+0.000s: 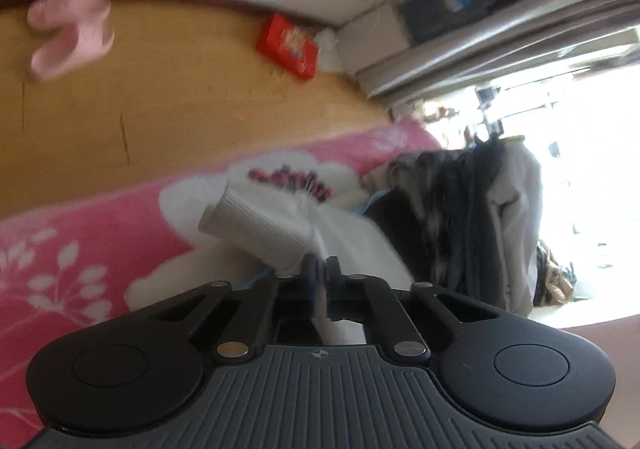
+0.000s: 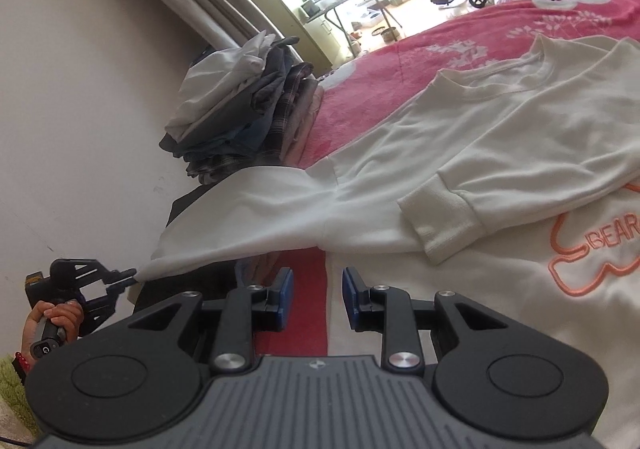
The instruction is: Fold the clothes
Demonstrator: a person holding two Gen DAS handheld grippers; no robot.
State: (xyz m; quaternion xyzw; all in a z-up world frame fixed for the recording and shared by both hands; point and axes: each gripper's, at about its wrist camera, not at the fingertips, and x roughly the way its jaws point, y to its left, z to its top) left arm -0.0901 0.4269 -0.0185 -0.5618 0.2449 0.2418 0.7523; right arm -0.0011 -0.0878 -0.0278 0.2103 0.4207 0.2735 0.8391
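Right wrist view is showing the white sweatshirt (image 2: 460, 137) lying on the pink blanket (image 2: 400, 69), one cuffed sleeve (image 2: 444, 225) crossing its body | left gripper (image 2: 130, 275) is pinching a stretched-out edge, jaws closed | right gripper (image 2: 318, 299) is hovering, jaws apart, holding nothing | folded stack (image 2: 240, 109) is sitting beside it | fold looking partway done.

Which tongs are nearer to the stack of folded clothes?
Left. The left tongs, shut on the sweatshirt hem, sit just below the stack. The right tongs, open, hover farther off over the sweatshirt.
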